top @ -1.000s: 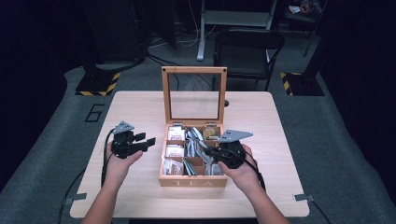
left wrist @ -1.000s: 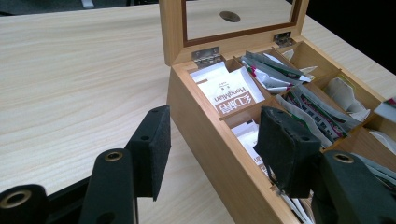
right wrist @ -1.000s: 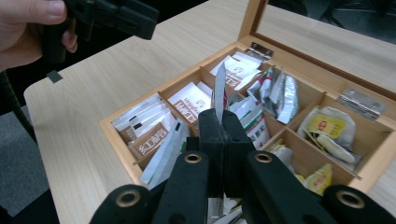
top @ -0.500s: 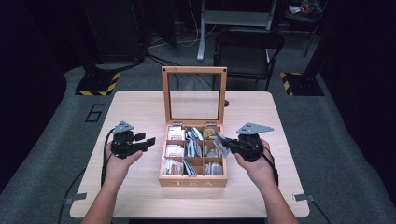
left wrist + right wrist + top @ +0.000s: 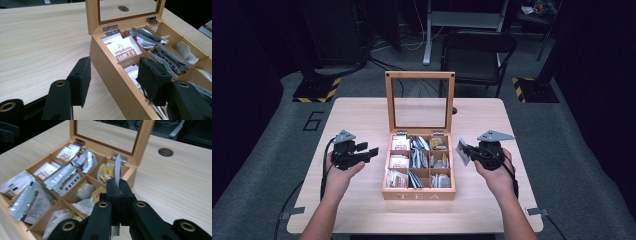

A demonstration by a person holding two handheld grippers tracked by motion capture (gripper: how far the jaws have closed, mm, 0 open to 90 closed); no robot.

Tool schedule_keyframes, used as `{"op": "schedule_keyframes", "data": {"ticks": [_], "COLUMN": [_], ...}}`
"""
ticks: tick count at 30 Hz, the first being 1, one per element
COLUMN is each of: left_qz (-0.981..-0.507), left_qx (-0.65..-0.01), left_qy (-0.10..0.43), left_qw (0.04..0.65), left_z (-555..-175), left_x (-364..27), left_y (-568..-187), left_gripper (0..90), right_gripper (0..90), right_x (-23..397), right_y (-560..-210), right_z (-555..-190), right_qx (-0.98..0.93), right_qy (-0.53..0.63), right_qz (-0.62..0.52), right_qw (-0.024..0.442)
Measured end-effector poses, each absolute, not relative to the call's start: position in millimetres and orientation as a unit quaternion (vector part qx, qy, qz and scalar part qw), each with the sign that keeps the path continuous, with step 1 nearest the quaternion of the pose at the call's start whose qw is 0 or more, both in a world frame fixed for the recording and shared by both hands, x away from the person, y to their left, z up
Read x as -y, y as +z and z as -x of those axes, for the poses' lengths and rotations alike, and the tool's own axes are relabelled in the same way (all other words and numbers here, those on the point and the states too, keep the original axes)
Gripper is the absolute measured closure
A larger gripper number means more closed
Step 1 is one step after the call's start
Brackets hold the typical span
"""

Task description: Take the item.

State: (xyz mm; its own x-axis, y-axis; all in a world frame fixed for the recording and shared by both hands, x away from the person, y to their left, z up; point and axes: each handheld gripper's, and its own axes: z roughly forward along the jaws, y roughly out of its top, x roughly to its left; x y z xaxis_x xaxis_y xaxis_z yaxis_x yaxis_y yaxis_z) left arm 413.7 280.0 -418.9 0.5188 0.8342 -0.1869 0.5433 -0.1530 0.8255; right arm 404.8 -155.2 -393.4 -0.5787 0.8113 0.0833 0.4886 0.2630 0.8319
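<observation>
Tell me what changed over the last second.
The right hand-held gripper, shut on a tea packet, moved from above the tea box out to its right side, carrying the packet clear of the compartments. The left hand-held gripper stayed beside the box, jaws apart and empty; the lid stayed upright.

One wooden tea box (image 5: 418,192) with one glass-paned lid (image 5: 419,100) and nine compartments; two handheld grippers, the left gripper (image 5: 362,153) and the right gripper (image 5: 468,152); one tea sachet (image 5: 462,151) outside the box; one table (image 5: 362,120); one chair (image 5: 477,50).
</observation>
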Motion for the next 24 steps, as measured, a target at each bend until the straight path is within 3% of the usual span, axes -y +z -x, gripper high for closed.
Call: {"op": "schedule_keyframes", "data": {"ticks": [24], "left_qz": [-0.743], "left_qx": [-0.464], "left_qy": [0.158], "left_qw": [0.456], "left_z": [-414.3], "left_x": [-280.5], "left_y": [-419.3], "left_gripper": [43.9], "right_gripper": [89.1], "right_x": [175.2], "right_y": [-459.1], "right_z": [-435.6], "right_qx": [-0.766], "right_qy": [0.384], "right_qz": [-0.486], "right_qw": [0.171]}}
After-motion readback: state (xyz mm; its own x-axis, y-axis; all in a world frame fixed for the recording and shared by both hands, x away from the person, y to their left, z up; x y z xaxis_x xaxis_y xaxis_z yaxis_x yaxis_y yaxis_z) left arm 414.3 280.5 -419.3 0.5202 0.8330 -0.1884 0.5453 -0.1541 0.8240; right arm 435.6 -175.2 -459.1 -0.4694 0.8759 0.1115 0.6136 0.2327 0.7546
